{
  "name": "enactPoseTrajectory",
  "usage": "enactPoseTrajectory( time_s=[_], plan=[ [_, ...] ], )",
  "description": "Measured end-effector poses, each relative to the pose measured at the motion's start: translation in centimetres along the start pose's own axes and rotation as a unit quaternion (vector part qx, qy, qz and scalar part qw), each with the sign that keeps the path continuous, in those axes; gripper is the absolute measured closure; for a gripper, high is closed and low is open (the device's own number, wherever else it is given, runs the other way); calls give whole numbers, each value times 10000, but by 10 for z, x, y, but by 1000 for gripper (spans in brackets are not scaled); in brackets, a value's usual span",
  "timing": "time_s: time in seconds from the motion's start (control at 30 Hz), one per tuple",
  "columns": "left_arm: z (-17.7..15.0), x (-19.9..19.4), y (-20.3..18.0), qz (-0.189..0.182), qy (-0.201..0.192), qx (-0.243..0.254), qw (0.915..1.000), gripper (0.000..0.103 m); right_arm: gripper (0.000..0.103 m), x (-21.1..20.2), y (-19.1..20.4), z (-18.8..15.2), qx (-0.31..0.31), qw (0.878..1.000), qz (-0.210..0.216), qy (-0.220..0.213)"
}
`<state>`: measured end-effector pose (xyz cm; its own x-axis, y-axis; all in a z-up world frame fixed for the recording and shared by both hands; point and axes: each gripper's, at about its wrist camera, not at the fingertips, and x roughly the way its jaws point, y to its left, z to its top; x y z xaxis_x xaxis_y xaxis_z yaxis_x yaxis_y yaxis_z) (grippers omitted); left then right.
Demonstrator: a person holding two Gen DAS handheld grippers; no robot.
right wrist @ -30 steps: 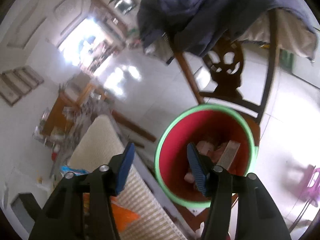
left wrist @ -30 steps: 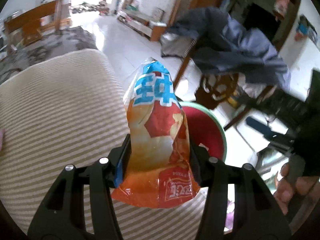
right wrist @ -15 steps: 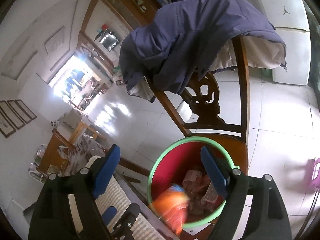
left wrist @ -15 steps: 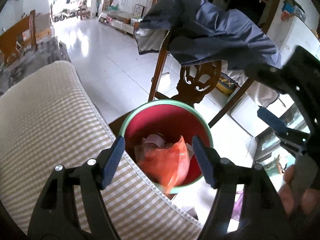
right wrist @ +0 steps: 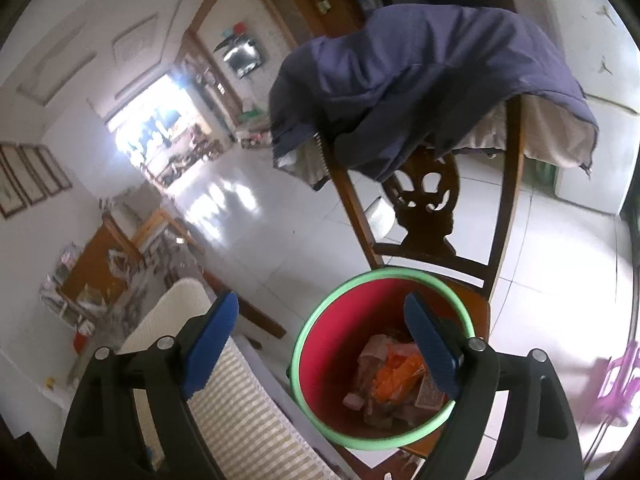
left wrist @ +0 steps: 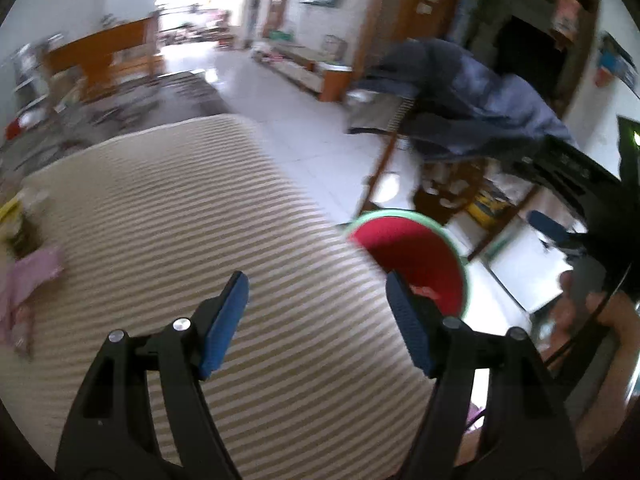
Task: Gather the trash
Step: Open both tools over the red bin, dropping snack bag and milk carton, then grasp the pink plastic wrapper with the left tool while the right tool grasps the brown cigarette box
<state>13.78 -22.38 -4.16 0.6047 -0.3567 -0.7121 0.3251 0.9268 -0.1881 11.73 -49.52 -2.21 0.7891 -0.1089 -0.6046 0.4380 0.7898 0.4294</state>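
A red bin with a green rim [right wrist: 316, 320] stands on a wooden chair seat beside the striped table; it also shows in the left wrist view [left wrist: 420, 256]. The orange snack bag [right wrist: 396, 372] lies inside it on other wrappers. My left gripper [left wrist: 316, 320] is open and empty above the striped tablecloth [left wrist: 168, 216], left of the bin. My right gripper [right wrist: 320, 344] is open and empty above the bin. Pink wrappers [left wrist: 24, 280] lie at the table's left edge.
A wooden chair [right wrist: 424, 216] with a blue jacket [right wrist: 420, 80] draped over its back holds the bin. White tiled floor [right wrist: 256, 232] stretches behind. A purple plastic stool [right wrist: 616, 384] stands at the right. Wooden furniture [left wrist: 104, 56] is far back.
My left gripper opened and dropped the orange snack bag into the red bin, then swung left over the table. My right gripper opened wider and rose above the bin.
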Motion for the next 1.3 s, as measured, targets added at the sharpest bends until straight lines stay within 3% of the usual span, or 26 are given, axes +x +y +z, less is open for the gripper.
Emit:
enactPoseTrajectory(
  time_s=[0.1,0.27,0.5,0.83,0.9,0.97,1.0,1.3],
  plan=[
    [-8,-13,48,425,-68,-434,9981,35,18,4,13,-5,-211,9997,6,104],
    [-21,-31,128,1319,-130,-979,9863,32,18,10,32,-15,-542,9981,2,303],
    [-24,-40,207,2103,61,-864,9738,29,18,16,50,-25,-812,9956,-13,467],
    [-23,-8,252,1990,652,-850,9741,30,17,26,66,-37,-1114,9915,-78,668],
    [-24,-5,253,1892,716,-860,9755,42,17,28,66,-38,-1146,9908,-93,710],
    [-27,-6,254,1764,791,-971,9763,68,17,29,66,-39,-1144,9906,-92,739],
    [-29,-7,254,1729,818,-1027,9762,74,17,29,66,-39,-1136,9906,-86,751],
    [-64,-55,250,1746,615,-1435,9722,77,17,32,69,-44,-1172,9891,-28,896]
  ],
)
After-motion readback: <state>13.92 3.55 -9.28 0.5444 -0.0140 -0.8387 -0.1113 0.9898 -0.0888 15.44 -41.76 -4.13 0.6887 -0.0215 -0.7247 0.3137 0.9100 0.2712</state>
